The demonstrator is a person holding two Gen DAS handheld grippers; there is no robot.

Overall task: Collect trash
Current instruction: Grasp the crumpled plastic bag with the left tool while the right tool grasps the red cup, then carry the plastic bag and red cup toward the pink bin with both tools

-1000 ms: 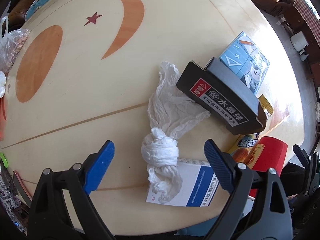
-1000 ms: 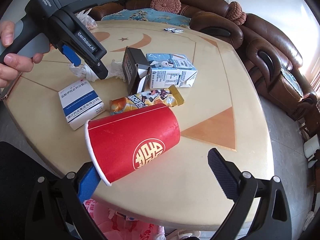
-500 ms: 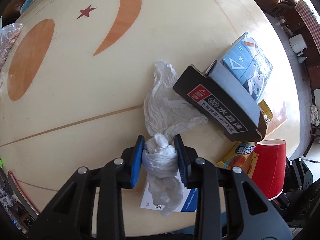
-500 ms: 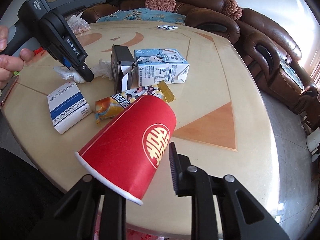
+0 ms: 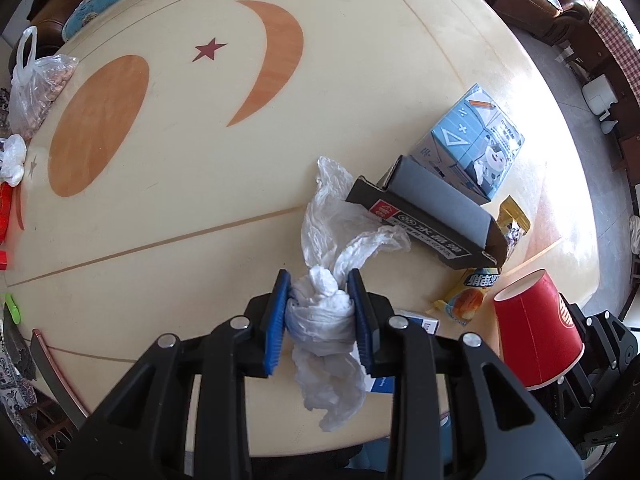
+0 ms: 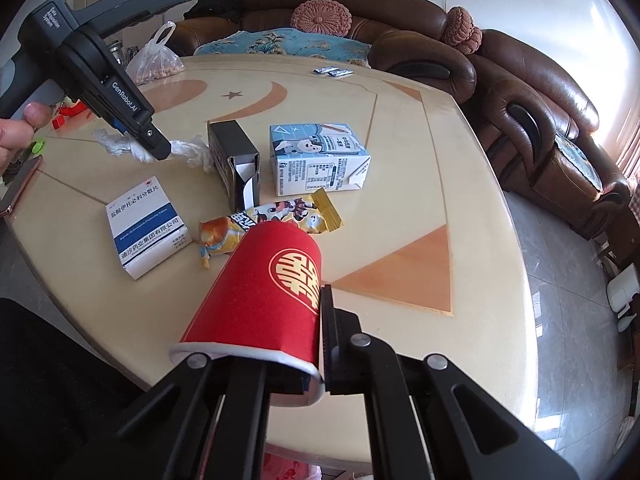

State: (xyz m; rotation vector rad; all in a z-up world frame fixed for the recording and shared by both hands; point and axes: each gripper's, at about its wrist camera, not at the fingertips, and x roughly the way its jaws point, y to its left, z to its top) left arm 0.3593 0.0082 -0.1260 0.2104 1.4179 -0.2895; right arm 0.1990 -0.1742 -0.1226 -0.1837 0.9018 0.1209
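My left gripper (image 5: 318, 280) points down at the round table (image 5: 180, 184) and is shut on the knot of a crumpled white plastic bag (image 5: 320, 320), whose tails hang free just above the tabletop. The right wrist view shows the same gripper (image 6: 160, 152) and bag (image 6: 192, 152) at the far left. My right gripper (image 6: 316, 320) is shut on the wall of a red paper cup (image 6: 260, 300) near its white rim. One finger is inside the cup, and the cup tilts up off the table's near edge.
A black carton (image 6: 232, 152), a blue milk carton (image 6: 320, 160), a yellow snack wrapper (image 6: 272, 220) and a white-and-blue medicine box (image 6: 144, 224) lie mid-table. A phone (image 6: 20, 188) sits at the left edge, with a bag of nuts (image 6: 156, 60) beyond it. Brown sofas (image 6: 520, 80) ring the table.
Both grippers went from wide open to shut. The left closed on the bag's knot and rose a little with it. The right closed on the cup's wall and the cup tipped upward.
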